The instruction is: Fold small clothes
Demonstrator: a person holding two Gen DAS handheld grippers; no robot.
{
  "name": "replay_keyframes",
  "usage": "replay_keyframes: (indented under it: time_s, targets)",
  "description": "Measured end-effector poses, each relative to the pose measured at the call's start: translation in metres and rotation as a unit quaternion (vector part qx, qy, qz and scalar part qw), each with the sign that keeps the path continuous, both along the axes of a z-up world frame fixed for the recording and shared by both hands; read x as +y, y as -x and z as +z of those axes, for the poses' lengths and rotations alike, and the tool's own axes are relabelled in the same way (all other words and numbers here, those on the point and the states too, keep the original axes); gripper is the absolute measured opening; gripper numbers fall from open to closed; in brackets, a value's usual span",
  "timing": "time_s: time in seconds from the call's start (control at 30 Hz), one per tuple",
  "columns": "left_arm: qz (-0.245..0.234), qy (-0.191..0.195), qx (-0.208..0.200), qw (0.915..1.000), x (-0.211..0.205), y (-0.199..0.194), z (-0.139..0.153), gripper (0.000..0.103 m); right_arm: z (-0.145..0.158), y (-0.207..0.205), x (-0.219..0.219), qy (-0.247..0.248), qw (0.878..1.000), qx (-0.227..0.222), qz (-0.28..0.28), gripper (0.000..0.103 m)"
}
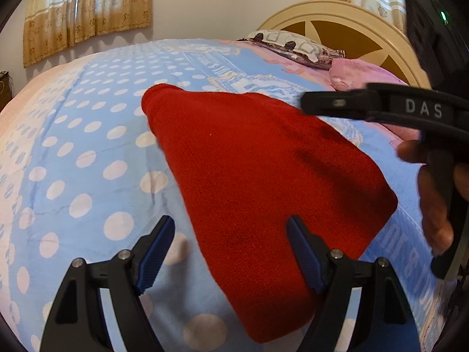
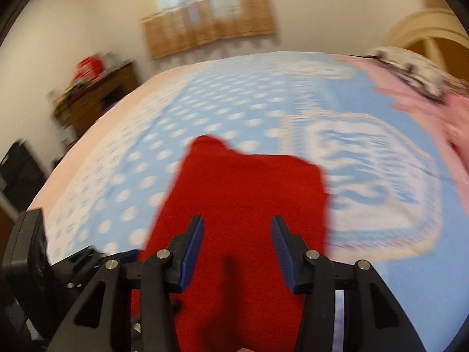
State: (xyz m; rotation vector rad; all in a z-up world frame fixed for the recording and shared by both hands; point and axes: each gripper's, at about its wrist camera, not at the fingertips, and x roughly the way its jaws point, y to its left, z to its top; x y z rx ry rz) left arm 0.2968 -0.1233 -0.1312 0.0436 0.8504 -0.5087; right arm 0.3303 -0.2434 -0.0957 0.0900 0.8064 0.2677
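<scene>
A red garment (image 1: 263, 176) lies flat in a folded slab on the blue polka-dot bedsheet (image 1: 88, 152). My left gripper (image 1: 230, 249) hangs open over its near left edge, one pad above the sheet and the other above the red cloth, gripping nothing. In the right wrist view, which is blurred, the red garment (image 2: 243, 193) fills the middle. My right gripper (image 2: 238, 243) stands open just above it with only cloth below the gap. The right tool's black side bar (image 1: 410, 108) and the hand (image 1: 433, 202) holding it cross the right edge of the left wrist view.
A patterned pillow (image 1: 290, 45) and a bunched pink cloth (image 1: 360, 73) lie by the cream headboard (image 1: 337, 26) at the far right. A dark wooden dresser (image 2: 96, 99) with clutter stands beyond the bed's left side. Curtains (image 1: 88, 11) hang on the far wall.
</scene>
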Motion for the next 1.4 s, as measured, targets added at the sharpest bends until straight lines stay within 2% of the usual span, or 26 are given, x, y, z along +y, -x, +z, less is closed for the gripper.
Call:
replay_keyframes:
  time_s: [0.07,0.17,0.23,0.3,0.47,0.53,0.6,0.63,0.7,0.77,0.93,1.03,1.1,1.2,1.4]
  targets:
    - [-0.005,-0.001,0.0,1.0,-0.001,0.003,0.002,0.081,-0.011,-0.014,0.012,0.0,0.999,0.018,0.027,0.049]
    - [-0.017,-0.008,-0.004,0.9998,-0.005,0.012,0.004,0.081,-0.038,-0.04,0.002,0.046,0.997,0.058,-0.017,0.047]
    - [-0.022,-0.009,-0.001,0.9997,-0.006,0.015,0.002,0.082,-0.047,-0.049,-0.022,0.012,0.997,0.064,-0.044,0.047]
    - [-0.022,-0.003,0.008,0.9997,-0.004,0.016,-0.002,0.083,-0.046,-0.048,-0.034,-0.021,0.997,0.066,-0.04,0.046]
    - [-0.014,0.006,0.013,0.9998,0.002,0.017,-0.001,0.084,-0.022,-0.009,-0.037,-0.031,0.999,0.024,-0.034,0.047]
    - [-0.012,0.009,0.013,0.9998,0.003,0.019,-0.001,0.084,-0.013,0.017,-0.035,-0.049,0.999,0.003,-0.006,0.047]
    - [-0.013,0.01,0.021,0.9996,0.002,0.021,-0.003,0.084,-0.012,0.034,-0.029,-0.047,0.999,0.0,0.019,0.047]
    - [-0.014,0.009,0.024,0.9996,0.001,0.022,-0.005,0.084,-0.015,0.041,-0.026,-0.042,0.999,0.001,0.029,0.047]
    - [-0.017,0.006,0.025,0.9995,-0.002,0.023,-0.007,0.084,-0.031,0.046,-0.021,-0.018,0.998,0.031,0.045,0.047]
    - [-0.021,0.001,0.028,0.9994,-0.004,0.023,-0.008,0.084,-0.043,0.051,-0.021,0.013,0.999,0.029,0.043,0.047]
    - [-0.016,-0.002,0.033,0.9993,0.001,0.026,-0.005,0.085,-0.039,0.053,-0.022,0.018,0.998,0.041,0.047,0.048]
    - [0.0,0.008,0.019,0.9998,0.013,0.028,0.007,0.085,-0.032,0.056,-0.031,-0.007,0.998,0.039,0.047,0.048]
    - [0.009,0.008,0.013,0.9998,0.018,0.025,0.015,0.087,-0.022,0.056,-0.045,-0.042,0.998,0.033,0.037,0.049]
    - [0.016,-0.002,0.005,0.9999,0.019,0.017,0.019,0.091,-0.011,0.05,-0.065,-0.08,0.997,0.023,0.006,0.059]
    - [0.011,-0.02,0.013,0.9997,0.009,-0.001,0.013,0.091,-0.011,0.018,-0.092,-0.101,0.994,0.039,-0.031,0.067]
